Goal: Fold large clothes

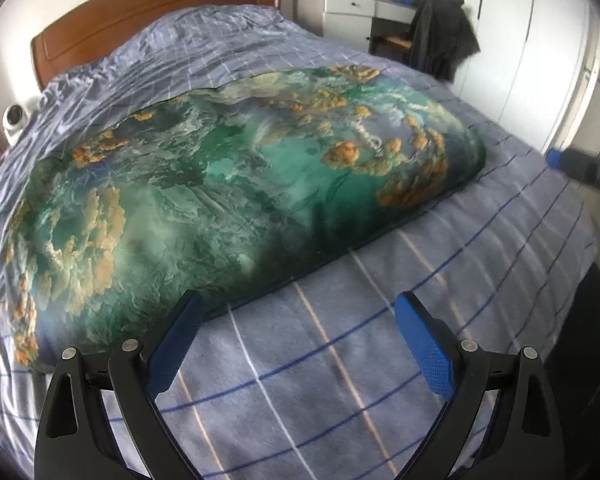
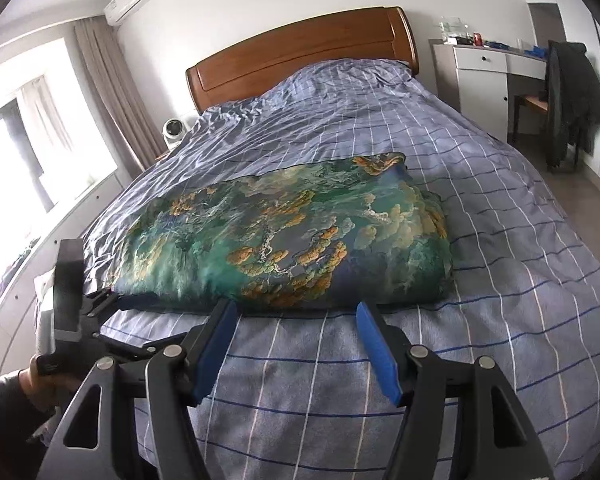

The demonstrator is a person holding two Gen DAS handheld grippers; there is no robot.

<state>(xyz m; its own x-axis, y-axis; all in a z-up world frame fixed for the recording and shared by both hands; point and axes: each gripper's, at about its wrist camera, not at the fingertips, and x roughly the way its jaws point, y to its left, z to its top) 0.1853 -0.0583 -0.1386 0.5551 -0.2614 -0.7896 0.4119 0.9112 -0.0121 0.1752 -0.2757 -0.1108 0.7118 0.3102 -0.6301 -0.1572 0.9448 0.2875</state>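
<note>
A large green cloth with orange cloud-like patches (image 1: 228, 184) lies folded in a long flat block across the blue checked bedspread (image 1: 340, 360). It also shows in the right wrist view (image 2: 292, 232). My left gripper (image 1: 300, 308) is open and empty, just in front of the cloth's near edge, its left pad beside the hem. My right gripper (image 2: 294, 312) is open and empty, its tips close to the cloth's near edge. The left gripper also shows in the right wrist view (image 2: 100, 316), at the cloth's left corner.
A wooden headboard (image 2: 300, 52) stands at the far end of the bed. A white desk (image 2: 484, 68) and a chair with a dark jacket (image 2: 572, 100) stand at the right. A small white camera (image 2: 174, 128) sits left of the bed. The window is at the left.
</note>
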